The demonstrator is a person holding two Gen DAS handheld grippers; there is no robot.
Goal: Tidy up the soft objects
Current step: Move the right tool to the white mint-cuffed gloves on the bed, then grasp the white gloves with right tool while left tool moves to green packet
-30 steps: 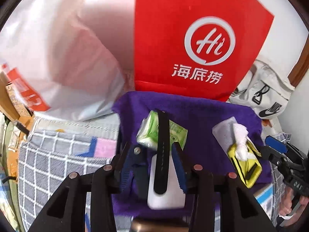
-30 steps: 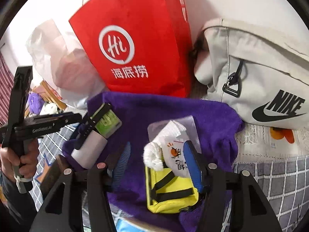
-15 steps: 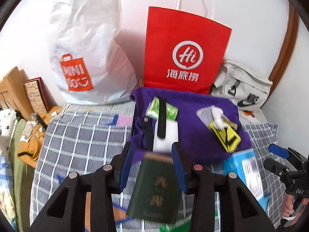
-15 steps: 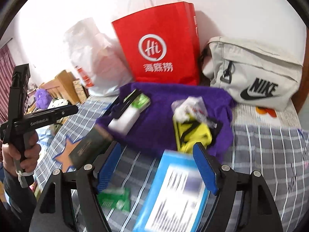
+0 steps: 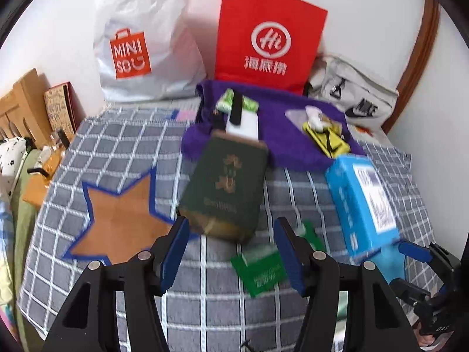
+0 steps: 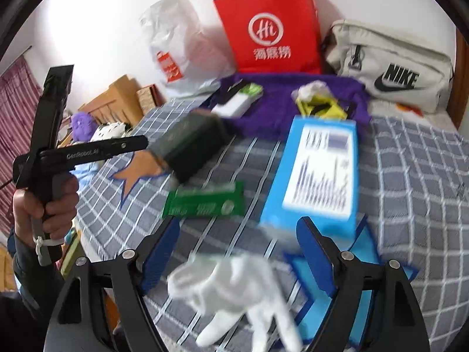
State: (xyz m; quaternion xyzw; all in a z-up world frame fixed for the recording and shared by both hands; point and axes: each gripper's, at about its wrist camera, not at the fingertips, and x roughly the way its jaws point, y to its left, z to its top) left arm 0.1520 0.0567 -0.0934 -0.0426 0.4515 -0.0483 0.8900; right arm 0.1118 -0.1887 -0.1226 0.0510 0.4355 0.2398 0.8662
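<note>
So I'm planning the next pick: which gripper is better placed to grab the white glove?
Right. The white glove lies between the open right gripper's fingers; the left gripper, also open, faces the dark green box.

Both grippers — left gripper (image 5: pixel 231 249), right gripper (image 6: pixel 234 249) — are built of black arms with silver screws and ribbed blue pads (image 5: pixel 173 252). "GenRobot.AI" is printed on one body; bare skin is seen on the left hand (image 6: pixel 44 202).

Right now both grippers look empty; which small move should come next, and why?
Probably lower the right gripper onto the white glove. The jaws stand open with the glove lying loose on the checked bedspread just below them; the left gripper is open too.
</note>
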